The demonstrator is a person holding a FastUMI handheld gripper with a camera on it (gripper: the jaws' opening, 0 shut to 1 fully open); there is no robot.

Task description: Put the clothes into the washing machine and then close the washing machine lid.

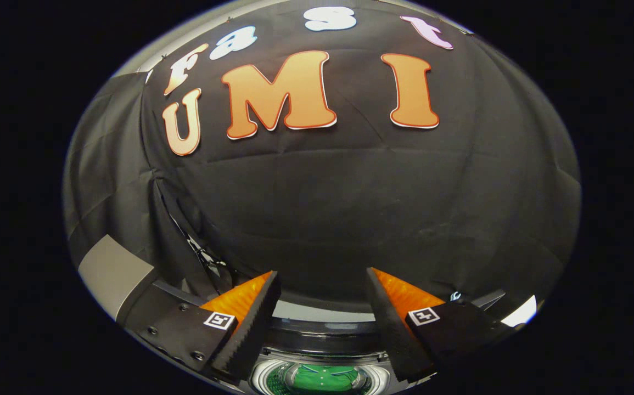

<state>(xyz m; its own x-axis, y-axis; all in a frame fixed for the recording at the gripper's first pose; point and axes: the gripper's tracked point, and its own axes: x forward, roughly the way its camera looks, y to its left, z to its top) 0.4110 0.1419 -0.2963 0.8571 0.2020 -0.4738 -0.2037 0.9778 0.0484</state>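
Spread wide and empty, the hand-held gripper (322, 329) hovers above the round white washing-machine drum (321, 378); a green buttoned garment (319, 378) lies inside — loading looks done. Closing the lid remains.

Dim, sharp centre, heavy fisheye warp

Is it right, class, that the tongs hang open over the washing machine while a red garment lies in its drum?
Not quite. The garment in the drum is green, not red. The gripper view shows it between the fingers of the tongs, which do hang open, holding nothing, over the washing machine.
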